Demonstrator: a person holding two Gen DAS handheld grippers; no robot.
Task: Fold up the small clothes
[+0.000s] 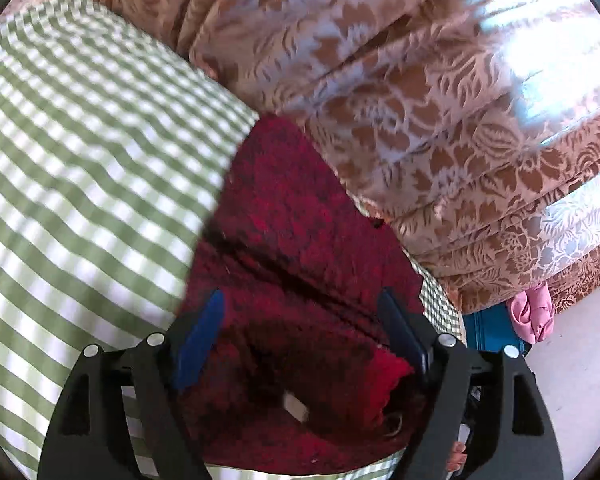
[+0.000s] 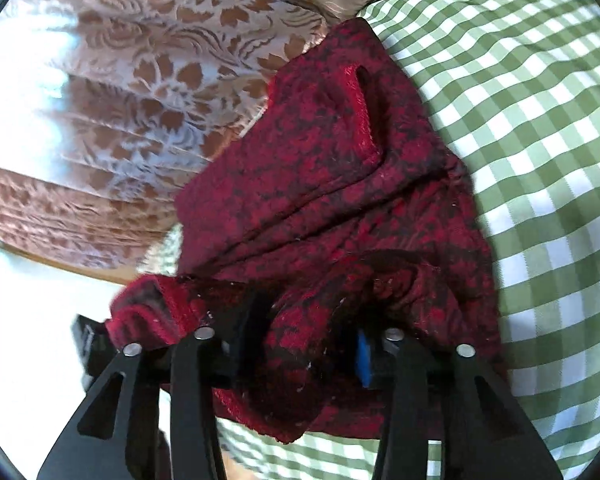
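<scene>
Between the fingers of the right hand-held gripper (image 2: 300,356), low in the right wrist frame, a bunched edge of the red garment (image 2: 324,184) was clamped, its knit rolled over the left finger and spilling below both; that grip looked meant to lift one side so it could be carried over for a fold. From there the garment stretched up the frame, a flap with a slit lying on top, across the green checked bedcover (image 2: 520,140).

Low in the left wrist frame, the left hand-held gripper (image 1: 304,320) stood with its fingers wide apart, one on either side of the garment (image 1: 300,216) and holding nothing, probably poised to take or press the cloth. A small white tag showed near the bottom centre.

Behind, at the upper part of both frames, hung a brown flowered curtain (image 1: 420,100). At lower right of the left view, something pink (image 1: 530,312) and something blue (image 1: 488,328) sat partly cut off. Blur made the garment's type, and how much was already folded, impossible to judge.
</scene>
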